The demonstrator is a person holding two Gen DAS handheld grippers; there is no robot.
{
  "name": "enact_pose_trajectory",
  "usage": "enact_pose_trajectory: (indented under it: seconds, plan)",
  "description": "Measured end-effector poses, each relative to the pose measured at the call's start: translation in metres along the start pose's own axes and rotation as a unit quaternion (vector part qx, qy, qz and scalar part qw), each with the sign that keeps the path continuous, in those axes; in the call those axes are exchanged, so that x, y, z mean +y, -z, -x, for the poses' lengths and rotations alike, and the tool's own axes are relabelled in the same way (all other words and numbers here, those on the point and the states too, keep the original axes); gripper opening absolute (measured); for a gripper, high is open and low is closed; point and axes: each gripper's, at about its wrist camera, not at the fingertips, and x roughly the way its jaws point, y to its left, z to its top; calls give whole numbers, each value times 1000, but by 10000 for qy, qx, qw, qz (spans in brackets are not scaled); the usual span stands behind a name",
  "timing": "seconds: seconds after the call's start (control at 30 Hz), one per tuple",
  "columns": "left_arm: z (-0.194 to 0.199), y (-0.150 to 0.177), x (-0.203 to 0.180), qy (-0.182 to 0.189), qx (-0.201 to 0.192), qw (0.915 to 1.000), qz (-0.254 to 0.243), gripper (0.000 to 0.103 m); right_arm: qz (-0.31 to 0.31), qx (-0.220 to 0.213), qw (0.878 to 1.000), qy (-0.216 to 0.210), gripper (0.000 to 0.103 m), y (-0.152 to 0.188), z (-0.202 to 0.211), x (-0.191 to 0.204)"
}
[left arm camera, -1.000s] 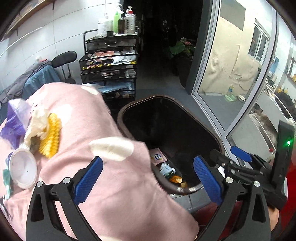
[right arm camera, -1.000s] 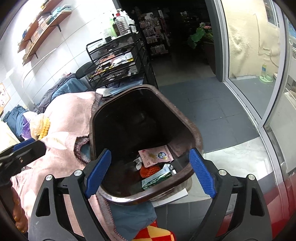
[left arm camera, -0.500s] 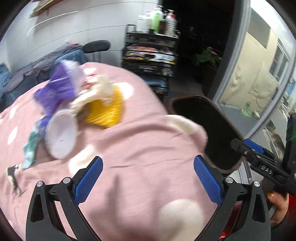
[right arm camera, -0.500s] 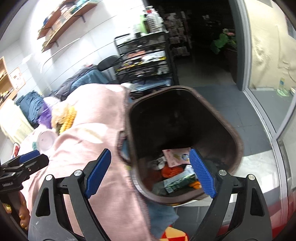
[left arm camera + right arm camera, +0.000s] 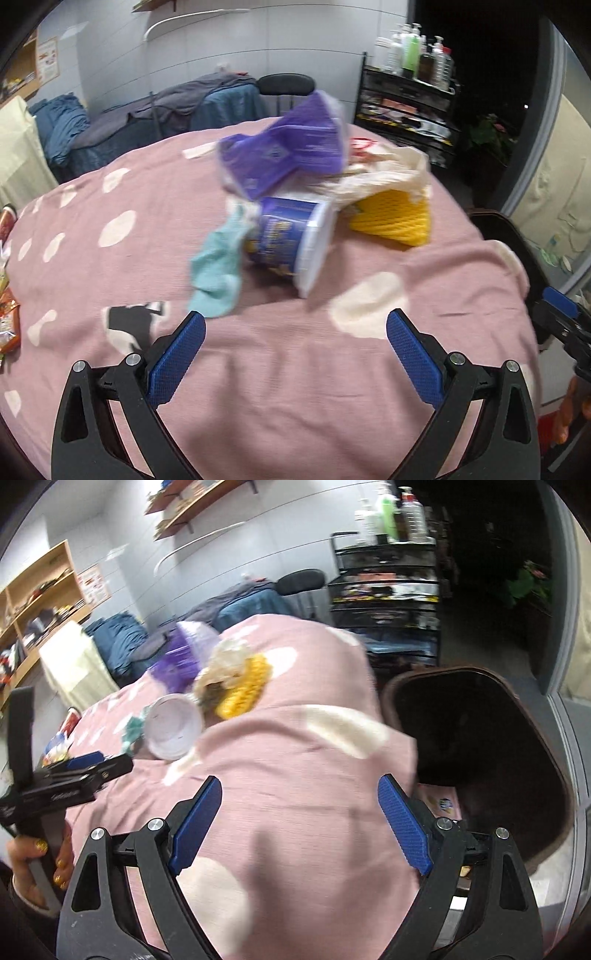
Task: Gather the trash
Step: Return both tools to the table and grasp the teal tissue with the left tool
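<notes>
1. Blue-padded, my left tongs (image 5: 295,345) are spread wide with nothing between them, hovering over the pink cloth with pale spots (image 5: 295,387) that covers the counter.
2. My right tongs (image 5: 299,818) are likewise spread and empty, above the same cloth near its edge, with the dark brown plastic trash bin (image 5: 517,709) just beside them on the right; a pink wrapper (image 5: 441,801) lies inside the bin.
3. Past my left tongs, a light teal crumpled rag (image 5: 218,273) lies on the cloth, touching a blue printed plastic tub with a white rim (image 5: 291,240) tipped on its side.
4. Beyond the tub sits the rest of the trash heap: a purple plastic bag (image 5: 288,155) on top, a cream crumpled plastic bag (image 5: 391,170) beside it, and a yellow foam net sleeve (image 5: 395,221) under the cream one, to the right of the tub.
5. At the cloth's left edge, orange snack wrappers (image 5: 7,325) lie well apart from the heap.
6. Furthest off, a black wire rack with bottles on top (image 5: 410,99) stands against the wall.
</notes>
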Motion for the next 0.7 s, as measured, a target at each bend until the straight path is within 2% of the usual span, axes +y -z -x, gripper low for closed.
enact_pose_trajectory:
  seconds: [0.13, 0.27, 0.43, 0.5, 0.53, 0.63, 0.7]
  plan:
    - [-15, -6, 29, -304, 147, 9994, 78, 96, 114, 70, 9998, -174, 86, -1, -6, 21]
    - [-31, -14, 45, -537, 293, 9981, -1, 90, 209, 121, 9993, -279, 86, -3, -11, 36]
    - [-51, -24, 49, -483, 462, 9977, -95, 82, 316, 181, 9987, -368, 86, -5, -17, 51]
    - [-57, -25, 46, -548, 514, 9970, -183, 69, 340, 224, 9982, -437, 86, -6, -20, 57]
    - [-61, -26, 46, -594, 546, 9966, -181, 66, 352, 241, 9980, -465, 86, -7, -22, 58]
    - [-60, -27, 47, -742, 468, 9960, -160, 47, 406, 284, 9971, -570, 86, -10, -28, 65]
    - [-54, -27, 50, -706, 381, 9968, -74, 25, 413, 313, 9964, -677, 86, -14, -33, 69]
